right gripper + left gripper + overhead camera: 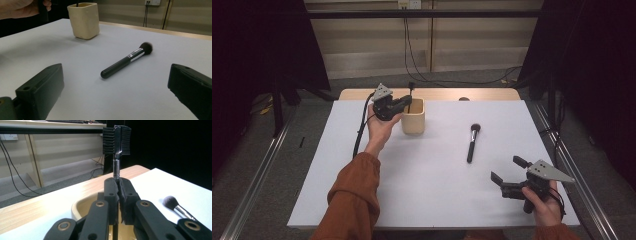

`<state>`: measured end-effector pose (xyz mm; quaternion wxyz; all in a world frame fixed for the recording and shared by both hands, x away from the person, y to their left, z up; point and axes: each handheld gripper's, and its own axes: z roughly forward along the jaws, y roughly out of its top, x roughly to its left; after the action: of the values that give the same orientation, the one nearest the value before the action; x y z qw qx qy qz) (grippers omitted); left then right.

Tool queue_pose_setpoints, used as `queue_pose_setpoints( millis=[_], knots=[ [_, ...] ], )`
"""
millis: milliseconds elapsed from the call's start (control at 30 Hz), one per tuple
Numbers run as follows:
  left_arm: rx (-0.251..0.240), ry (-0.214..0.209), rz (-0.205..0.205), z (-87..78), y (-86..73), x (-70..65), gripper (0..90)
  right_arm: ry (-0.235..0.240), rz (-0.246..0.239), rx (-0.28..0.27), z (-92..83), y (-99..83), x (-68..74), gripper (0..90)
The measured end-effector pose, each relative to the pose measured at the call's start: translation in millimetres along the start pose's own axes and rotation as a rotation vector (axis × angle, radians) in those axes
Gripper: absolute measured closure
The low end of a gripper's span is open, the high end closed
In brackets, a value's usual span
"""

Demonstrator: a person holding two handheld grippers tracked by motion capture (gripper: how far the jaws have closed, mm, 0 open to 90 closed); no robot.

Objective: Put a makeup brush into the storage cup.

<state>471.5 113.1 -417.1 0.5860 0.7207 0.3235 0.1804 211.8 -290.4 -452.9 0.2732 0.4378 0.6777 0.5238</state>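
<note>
My left gripper [408, 102] [119, 187] is shut on the thin metal stem of a small black double-sided comb brush [116, 141] [411, 88]. It holds the brush upright, head up, over the cream square cup [413, 118] [77, 207] [85, 21] at the table's far middle; the lower end of the stem is hidden behind the jaws. A black powder brush [472, 142] [125, 62] [172, 203] lies flat to the right of the cup, bristles toward the far side. My right gripper [506, 168] [115, 85] hovers open near the front right, its jaws pointing at that brush with nothing between them.
A white sheet [432, 170] covers the tabletop, with a bare wooden strip [437, 94] along its far edge. Dark curtains stand at both sides, and cables [417, 65] run down the back wall to the floor.
</note>
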Motion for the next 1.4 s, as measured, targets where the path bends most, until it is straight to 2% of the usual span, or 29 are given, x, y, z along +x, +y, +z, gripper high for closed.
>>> queue_pose_setpoints(
  millis=[133, 333, 600, 800, 867, 1033, 1133, 1167, 1233, 1267, 1300, 1400],
  knots=[
    [0.007, -0.002, -0.014, -0.7, -2.7, -0.9, 85.6, 0.003, -0.005, 0.003, 0.2, 0.0, 0.0, 0.3],
    [0.025, 0.0, -0.003, -0.1, -6.5, -2.9, 85.6, 0.001, -0.003, 0.003, 0.2, 0.0, -0.3, 0.3],
    [0.038, 0.009, -0.016, -0.6, -8.8, -0.9, 85.1, 0.002, -0.003, 0.005, 0.9, -0.1, -0.5, 0.3],
    [0.046, 0.001, -0.011, -1.0, -8.1, -2.1, 84.2, 0.003, -0.003, 0.004, 1.0, -0.2, -0.4, 0.3],
    [0.05, 0.005, 0.0, -0.9, -7.2, -3.1, 82.2, 0.004, -0.003, 0.004, 1.0, -0.2, -0.5, 0.3],
    [0.054, 0.016, -0.011, -2.4, -10.1, -0.4, 76.6, 0.009, -0.005, 0.005, 0.8, -0.1, 0.2, 0.3],
    [0.049, 0.02, 0.0, -4.0, -10.2, -1.3, 67.9, 0.006, -0.002, 0.006, 1.4, -0.1, -0.2, 0.3],
    [0.056, 0.0, 0.008, -4.8, -9.9, -1.9, 66.3, 0.007, -0.002, 0.007, 1.4, -0.1, -0.1, 0.3],
    [0.055, 0.008, 0.012, -5.7, -10.0, -3.3, 64.2, 0.007, -0.002, 0.007, 1.6, -0.1, 0.2, 0.2],
    [0.045, 0.011, 0.006, -7.4, -10.1, -3.4, 58.7, 0.009, -0.005, 0.008, 1.8, -0.2, 0.4, 0.3],
    [0.031, 0.012, -0.01, -9.2, -10.4, -3.6, 58.7, 0.009, -0.005, 0.008, 1.8, -0.2, 0.4, 0.3],
    [0.027, 0.012, -0.014, -13.7, -10.9, -4.2, 49.6, 0.007, -0.003, 0.006, 1.7, -0.2, 0.1, 0.3]
  ],
)
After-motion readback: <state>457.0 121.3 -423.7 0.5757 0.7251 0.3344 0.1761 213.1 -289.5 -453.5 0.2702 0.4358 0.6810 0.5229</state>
